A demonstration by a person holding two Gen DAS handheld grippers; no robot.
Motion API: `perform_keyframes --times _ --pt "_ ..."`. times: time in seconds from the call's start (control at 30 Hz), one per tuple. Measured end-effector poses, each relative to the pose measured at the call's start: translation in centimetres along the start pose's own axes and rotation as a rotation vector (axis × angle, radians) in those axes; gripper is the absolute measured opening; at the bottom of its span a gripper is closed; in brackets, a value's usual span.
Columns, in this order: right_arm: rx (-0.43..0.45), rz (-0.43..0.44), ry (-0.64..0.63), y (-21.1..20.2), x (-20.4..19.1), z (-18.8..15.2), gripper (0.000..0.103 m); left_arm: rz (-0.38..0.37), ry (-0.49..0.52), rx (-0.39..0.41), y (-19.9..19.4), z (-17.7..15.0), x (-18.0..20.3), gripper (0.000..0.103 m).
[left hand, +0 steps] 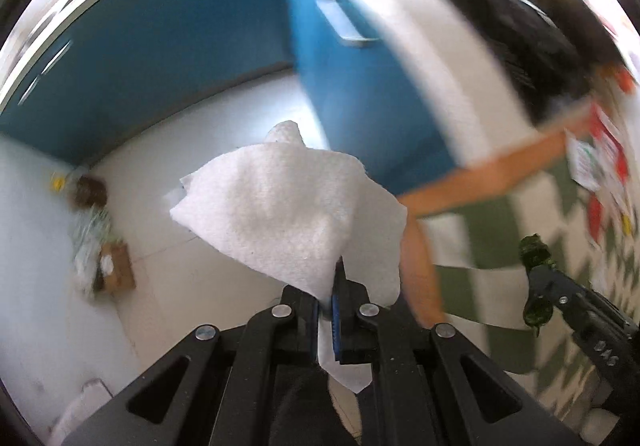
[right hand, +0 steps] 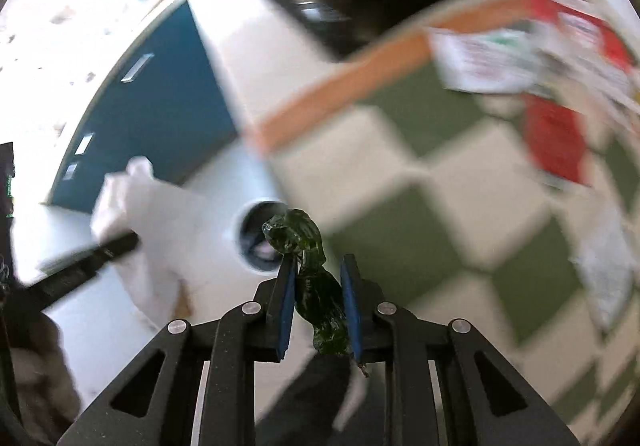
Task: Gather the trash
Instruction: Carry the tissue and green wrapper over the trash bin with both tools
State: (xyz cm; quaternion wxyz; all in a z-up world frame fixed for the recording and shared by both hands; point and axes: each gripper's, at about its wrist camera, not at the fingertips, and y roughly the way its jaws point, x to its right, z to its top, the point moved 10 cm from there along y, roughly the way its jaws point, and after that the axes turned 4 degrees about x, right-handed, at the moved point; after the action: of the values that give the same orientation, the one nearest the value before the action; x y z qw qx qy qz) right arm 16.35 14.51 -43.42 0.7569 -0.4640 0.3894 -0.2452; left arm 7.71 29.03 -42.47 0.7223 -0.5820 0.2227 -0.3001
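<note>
The left gripper (left hand: 326, 310) pinches a tissue (left hand: 280, 214) that hides its fingertips. The right gripper (right hand: 318, 286) holds a green wrapper (right hand: 308, 266); everything beyond is blurred.

My left gripper (left hand: 326, 302) has a paper towel (left hand: 280, 214) pinched between its fingers; most of the sheet spreads ahead of the tips and a tail hangs back behind them. Below and beyond it lies the floor (left hand: 180, 266), with cabinets (left hand: 160, 66) behind. My right gripper (right hand: 318, 278) sits to the right of the left one, a wrapper (right hand: 316, 278) between its fingers, touching both pads. A bin (right hand: 256, 242) stands just ahead-left of its tips, below. The surface (right hand: 400, 206) lies ahead and right, with packets (right hand: 552, 134) on it far right.
</note>
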Motion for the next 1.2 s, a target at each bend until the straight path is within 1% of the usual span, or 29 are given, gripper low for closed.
perform_keyframes --times 0.1,0.13,0.17,0.23,0.27,0.3,0.33,0.37,0.4,0.43,0.53,0.57,0.6,0.67,0.7,0.73,0.8,0.9,0.97,1.0,1.03,1.13,1.2 --pt "-0.047 0.052 -0.028 5.0 -4.8 0.2 0.023 0.03 -0.089 -0.031 3.4 0.0 -5.5 0.002" --pt "-0.067 0.067 -0.038 7.9 -6.6 0.1 0.023 0.038 -0.114 -0.047 5.3 -0.1 -7.2 0.002" --pt "-0.079 0.067 -0.045 10.2 -7.6 0.4 0.023 0.043 -0.134 -0.06 6.8 -0.6 -8.2 0.002" --pt "-0.106 0.059 -0.054 15.4 -9.1 0.2 0.023 0.035 -0.175 -0.093 11.5 -0.8 -11.0 0.002" --pt "-0.121 0.05 -0.051 19.2 -9.7 -0.3 0.022 0.033 -0.189 -0.108 13.6 -0.9 -12.1 0.002" --pt "-0.128 0.042 -0.052 21.1 -9.9 -0.7 0.022 0.022 -0.208 -0.128 16.8 -1.1 -13.6 0.002" --pt "-0.147 0.029 -0.047 25.0 -9.9 -1.4 0.022 0.013 -0.219 -0.142 19.1 -1.1 -14.5 0.002" --pt "-0.159 0.022 -0.039 27.6 -9.7 -1.7 0.022 0.004 -0.236 -0.161 22.5 -1.4 -15.4 0.002" --pt "-0.178 0.011 -0.033 31.2 -9.4 -2.4 0.022 -0.005 -0.248 -0.175 24.9 -1.6 -16.2 0.002" --pt "-0.189 0.001 -0.031 33.9 -9.5 -2.3 0.022 -0.015 -0.258 -0.189 27.2 -1.8 -16.9 0.002" --pt "-0.233 -0.028 -0.015 43.3 -8.0 -4.3 0.022 -0.043 -0.292 -0.242 35.0 -3.0 -19.0 0.002" --pt "-0.24 -0.037 -0.015 44.8 -7.4 -4.9 0.022 -0.052 -0.303 -0.261 37.2 -3.5 -19.4 0.002" --pt "-0.254 -0.051 -0.013 48.0 -6.9 -5.8 0.022 -0.057 -0.321 -0.28 39.5 -4.1 -20.1 0.002" --pt "-0.276 -0.071 -0.014 51.8 -6.0 -6.8 0.022 -0.067 -0.34 -0.319 43.8 -5.4 -21.3 0.002" --pt "-0.286 -0.092 -0.026 53.9 -5.6 -7.6 0.022 -0.07 -0.344 -0.333 45.1 -5.9 -21.5 0.002" --pt "-0.29 -0.105 -0.04 54.7 -5.3 -8.1 0.022 -0.07 -0.341 -0.341 46.0 -6.3 -21.8 0.002" --pt "-0.295 -0.137 -0.101 57.7 -4.9 -9.2 0.022 -0.065 -0.324 -0.35 47.8 -7.0 -22.1 0.002" --pt "-0.308 -0.157 -0.158 59.8 -4.2 -10.5 0.022 -0.06 -0.306 -0.357 49.1 -7.6 -22.4 0.002" --pt "-0.314 -0.165 -0.186 60.4 -4.5 -11.1 0.022 -0.066 -0.306 -0.359 49.2 -7.8 -22.3 0.002" --pt "-0.316 -0.163 -0.192 59.9 -4.3 -11.1 0.022 -0.066 -0.307 -0.355 49.0 -7.7 -22.2 0.003" --pt "-0.319 -0.157 -0.199 60.0 -4.3 -10.7 0.022 -0.066 -0.312 -0.345 48.8 -7.5 -22.3 0.003" --pt "-0.335 -0.152 -0.221 59.9 -4.8 -10.9 0.025 -0.075 -0.314 -0.312 47.6 -7.2 -22.1 0.005" --pt "-0.343 -0.149 -0.228 59.6 -5.1 -10.9 0.034 -0.06 -0.315 -0.304 46.8 -6.8 -22.4 0.007"
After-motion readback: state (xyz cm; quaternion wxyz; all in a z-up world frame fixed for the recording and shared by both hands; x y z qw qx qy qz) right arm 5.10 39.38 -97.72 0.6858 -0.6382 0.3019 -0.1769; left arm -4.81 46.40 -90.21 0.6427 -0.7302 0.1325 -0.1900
